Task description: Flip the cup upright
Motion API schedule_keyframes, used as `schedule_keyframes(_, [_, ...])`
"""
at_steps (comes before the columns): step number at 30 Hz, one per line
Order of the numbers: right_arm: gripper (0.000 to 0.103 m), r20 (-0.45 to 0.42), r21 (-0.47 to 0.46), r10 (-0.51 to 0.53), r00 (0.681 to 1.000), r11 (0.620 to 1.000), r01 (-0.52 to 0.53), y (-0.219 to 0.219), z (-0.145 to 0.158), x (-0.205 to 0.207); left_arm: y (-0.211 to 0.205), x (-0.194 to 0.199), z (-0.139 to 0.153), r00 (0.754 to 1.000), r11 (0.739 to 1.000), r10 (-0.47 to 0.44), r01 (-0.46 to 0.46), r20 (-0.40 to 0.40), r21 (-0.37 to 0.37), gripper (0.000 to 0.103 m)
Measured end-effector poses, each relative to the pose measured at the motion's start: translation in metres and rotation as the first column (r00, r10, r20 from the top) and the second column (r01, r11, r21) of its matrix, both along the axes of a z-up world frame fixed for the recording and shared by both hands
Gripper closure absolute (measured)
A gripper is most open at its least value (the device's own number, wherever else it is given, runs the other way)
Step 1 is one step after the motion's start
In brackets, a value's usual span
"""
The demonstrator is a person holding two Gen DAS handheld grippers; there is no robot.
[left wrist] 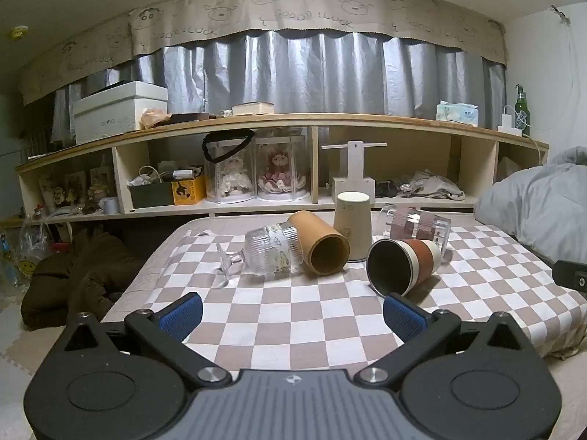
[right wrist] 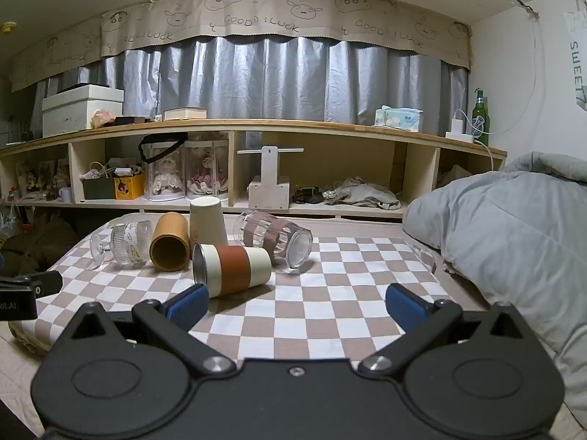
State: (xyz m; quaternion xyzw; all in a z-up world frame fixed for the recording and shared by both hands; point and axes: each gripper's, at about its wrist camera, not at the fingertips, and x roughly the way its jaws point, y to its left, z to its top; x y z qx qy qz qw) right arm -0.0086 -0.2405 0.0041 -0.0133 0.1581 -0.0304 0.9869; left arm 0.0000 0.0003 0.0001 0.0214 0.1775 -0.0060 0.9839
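Both grippers, left [left wrist: 292, 311] and right [right wrist: 295, 306], we're holding fingers wide; banded cup [right wrist: 234, 267] is lying sideways mid-frame on the checkered tabletop [right wrist: 330, 315], paper cup [right wrist: 207, 222] sitting behind.

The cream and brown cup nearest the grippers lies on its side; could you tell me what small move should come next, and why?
Probably ease the right hand-held gripper forward and slightly left to straddle the cream and brown cup. It lies on its side closest to that gripper, whose jaws are open and empty.

Five cups clustered on the bench [right wrist: 330, 315]: banded cup [right wrist: 234, 266] lying frontmost, paper cup [right wrist: 207, 220] inverted behind it.
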Motion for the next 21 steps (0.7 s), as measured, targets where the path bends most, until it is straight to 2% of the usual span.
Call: schedule_keyframes(21, [0.000,-0.003,0.001,0.000,1.000,1.000,0.000,-0.0003,-0.0012,0.0000,-0.0008,0.0005,-0.0003,1.000,1.000,0.004,-0.005,0.001,0.008,0.000])
